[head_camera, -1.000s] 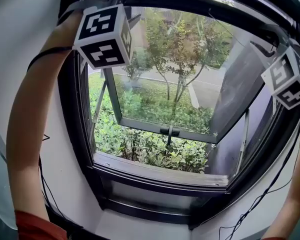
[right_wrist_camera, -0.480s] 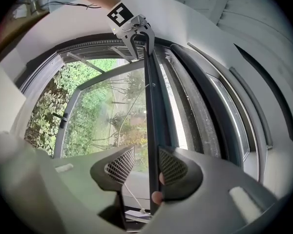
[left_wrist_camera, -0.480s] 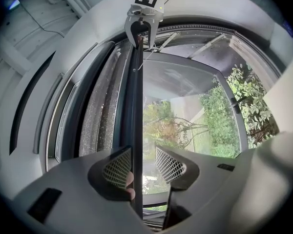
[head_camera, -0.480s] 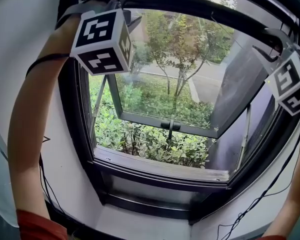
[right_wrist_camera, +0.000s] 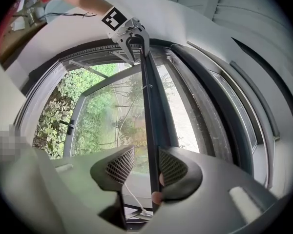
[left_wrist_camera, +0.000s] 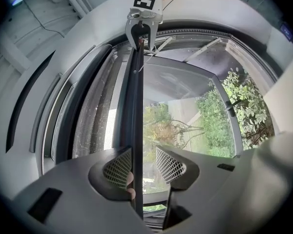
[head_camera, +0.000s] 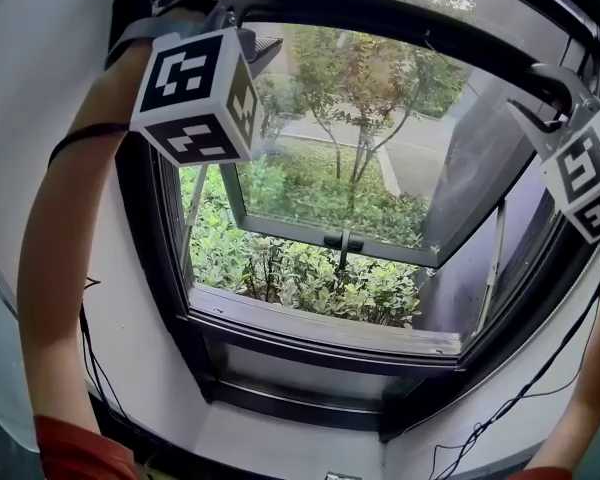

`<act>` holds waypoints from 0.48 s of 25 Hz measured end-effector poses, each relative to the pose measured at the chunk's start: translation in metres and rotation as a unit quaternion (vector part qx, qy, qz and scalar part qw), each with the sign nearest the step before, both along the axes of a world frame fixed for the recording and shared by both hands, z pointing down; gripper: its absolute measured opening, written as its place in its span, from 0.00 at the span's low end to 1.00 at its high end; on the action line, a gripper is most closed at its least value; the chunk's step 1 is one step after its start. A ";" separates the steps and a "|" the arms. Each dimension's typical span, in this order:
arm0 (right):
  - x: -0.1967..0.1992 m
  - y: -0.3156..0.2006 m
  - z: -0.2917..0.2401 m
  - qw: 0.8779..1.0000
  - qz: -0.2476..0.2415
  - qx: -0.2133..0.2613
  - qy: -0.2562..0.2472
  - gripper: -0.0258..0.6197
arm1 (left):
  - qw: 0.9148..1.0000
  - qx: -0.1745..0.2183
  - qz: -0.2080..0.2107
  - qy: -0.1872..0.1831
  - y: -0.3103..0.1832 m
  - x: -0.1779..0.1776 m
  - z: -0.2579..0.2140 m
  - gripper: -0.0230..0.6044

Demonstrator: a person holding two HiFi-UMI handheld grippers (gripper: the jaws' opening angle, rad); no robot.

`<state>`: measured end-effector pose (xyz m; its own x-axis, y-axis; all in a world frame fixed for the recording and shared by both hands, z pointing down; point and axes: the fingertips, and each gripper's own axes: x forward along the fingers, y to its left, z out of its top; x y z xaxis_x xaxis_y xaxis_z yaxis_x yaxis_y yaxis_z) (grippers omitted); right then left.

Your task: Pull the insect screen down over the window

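The insect screen's dark pull bar (head_camera: 400,18) runs across the top of the window opening. My left gripper (head_camera: 250,18) reaches it at the upper left and my right gripper (head_camera: 540,93) at the upper right. In the left gripper view the bar (left_wrist_camera: 132,106) passes between my left gripper's (left_wrist_camera: 139,155) jaws, against the left pad, with a gap to the right pad. In the right gripper view the bar (right_wrist_camera: 154,116) lies against the right pad of my right gripper (right_wrist_camera: 142,157), clear of the left pad. Grey mesh (left_wrist_camera: 93,111) shows behind the bar.
The glass sash (head_camera: 330,198) is hinged outward, its handle (head_camera: 342,240) at the bottom edge. Shrubs and trees stand outside. The sill (head_camera: 320,328) and dark frame lie below. Thin cables (head_camera: 500,418) hang at the lower right, and bare forearms flank the opening.
Both grippers and the bar have come down a little in the head view. The jaws keep the same spread.
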<state>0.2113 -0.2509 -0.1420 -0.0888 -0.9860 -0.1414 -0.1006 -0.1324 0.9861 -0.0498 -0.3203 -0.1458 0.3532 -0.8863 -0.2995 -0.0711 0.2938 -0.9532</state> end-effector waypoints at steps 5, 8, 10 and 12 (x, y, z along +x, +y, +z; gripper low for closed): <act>0.001 0.002 0.016 1.000 -0.004 -0.014 -0.006 0.29 | 1.000 -0.011 -0.001 -0.008 0.002 0.000 0.016 0.28; 0.001 0.003 0.021 1.000 -0.009 -0.009 -0.004 0.29 | 1.000 -0.013 -0.006 -0.007 0.002 0.001 0.023 0.28; 0.002 0.003 0.023 1.000 -0.007 -0.003 -0.003 0.29 | 1.000 -0.009 -0.013 -0.004 0.002 0.001 0.024 0.28; 0.001 0.002 0.027 1.000 -0.003 -0.004 0.000 0.29 | 1.000 -0.006 -0.021 -0.004 0.002 0.000 0.028 0.28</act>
<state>0.2128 -0.2494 -0.1147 -0.0944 -0.9866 -0.1329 -0.1003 -0.1234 0.9873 -0.0494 -0.3184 -0.1182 0.3178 -0.9042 -0.2854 -0.0516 0.2840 -0.9574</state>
